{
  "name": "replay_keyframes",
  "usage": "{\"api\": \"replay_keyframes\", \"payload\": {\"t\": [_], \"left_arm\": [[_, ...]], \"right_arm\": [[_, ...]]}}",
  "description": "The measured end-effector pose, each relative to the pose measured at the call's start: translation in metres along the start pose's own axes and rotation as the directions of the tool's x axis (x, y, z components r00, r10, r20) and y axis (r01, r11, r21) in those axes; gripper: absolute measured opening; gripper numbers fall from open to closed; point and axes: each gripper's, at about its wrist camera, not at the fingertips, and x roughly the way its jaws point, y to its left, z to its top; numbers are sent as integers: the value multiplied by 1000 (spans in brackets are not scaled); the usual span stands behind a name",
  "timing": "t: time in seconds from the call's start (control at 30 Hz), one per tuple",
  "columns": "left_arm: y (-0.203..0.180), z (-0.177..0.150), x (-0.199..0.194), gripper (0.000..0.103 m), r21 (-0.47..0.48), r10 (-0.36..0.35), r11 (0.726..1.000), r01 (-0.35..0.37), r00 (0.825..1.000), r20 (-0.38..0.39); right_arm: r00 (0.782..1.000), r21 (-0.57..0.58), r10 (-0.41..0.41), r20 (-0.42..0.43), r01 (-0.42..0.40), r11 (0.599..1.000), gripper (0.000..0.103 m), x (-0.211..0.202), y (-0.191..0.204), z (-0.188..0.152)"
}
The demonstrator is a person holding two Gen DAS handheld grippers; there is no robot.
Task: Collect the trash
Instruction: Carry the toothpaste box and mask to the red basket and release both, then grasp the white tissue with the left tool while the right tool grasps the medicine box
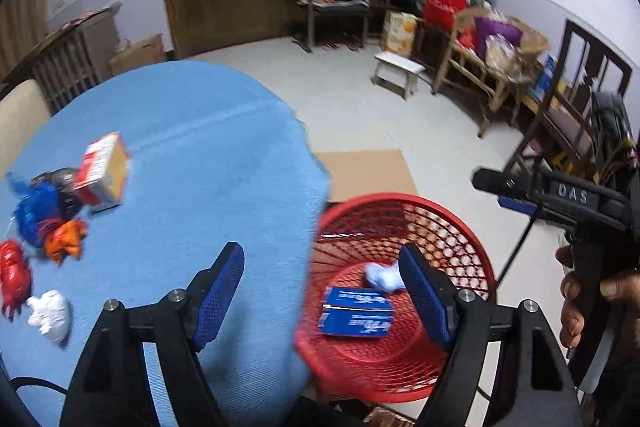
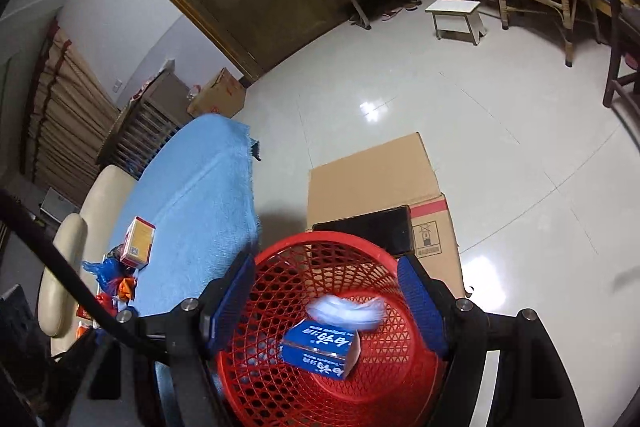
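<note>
Right now your left gripper (image 1: 322, 291) hangs over the table edge and the red basket (image 1: 440, 211), jaws wide and empty. Your right gripper (image 2: 326, 295) stands over the same basket, jaws spread with nothing between them. A blue box (image 2: 320, 349) and a pale crumpled wad (image 2: 346, 311) lie inside the basket. An orange-and-white carton (image 1: 104, 169), coloured wrappers (image 1: 48, 227) and a white paper ball (image 1: 50, 315) sit on the blue tablecloth (image 1: 200, 163).

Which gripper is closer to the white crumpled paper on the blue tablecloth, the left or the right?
Left. The left gripper hangs over the table edge, with the white crumpled paper just beside its finger. The right gripper is over the red basket, off the table.
</note>
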Motion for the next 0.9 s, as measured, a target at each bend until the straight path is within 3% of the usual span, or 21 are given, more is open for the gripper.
{"api": "replay_keyframes", "payload": {"t": [0.27, 0.43, 0.63, 0.8, 0.9], "left_arm": [[82, -25, -40, 80, -193, 95, 977, -85, 995, 42], [137, -54, -61, 81, -315, 187, 935, -165, 982, 40], [197, -88, -74, 81, -451, 281, 857, -250, 960, 0], [237, -106, -72, 81, -532, 287, 807, -257, 957, -27], [249, -100, -62, 82, -531, 266, 812, -240, 963, -28]], "right_arm": [[999, -73, 36, -35, -39, 997, 77, 6, 48, -15], [994, -155, 59, -95, -73, 985, 77, 19, 89, -33], [987, -260, 84, -137, -117, 959, 77, 26, 142, -55], [977, -337, 95, -189, -156, 929, 77, 34, 178, -77], [972, -371, 102, -214, -177, 912, 77, 39, 195, -87]]}}
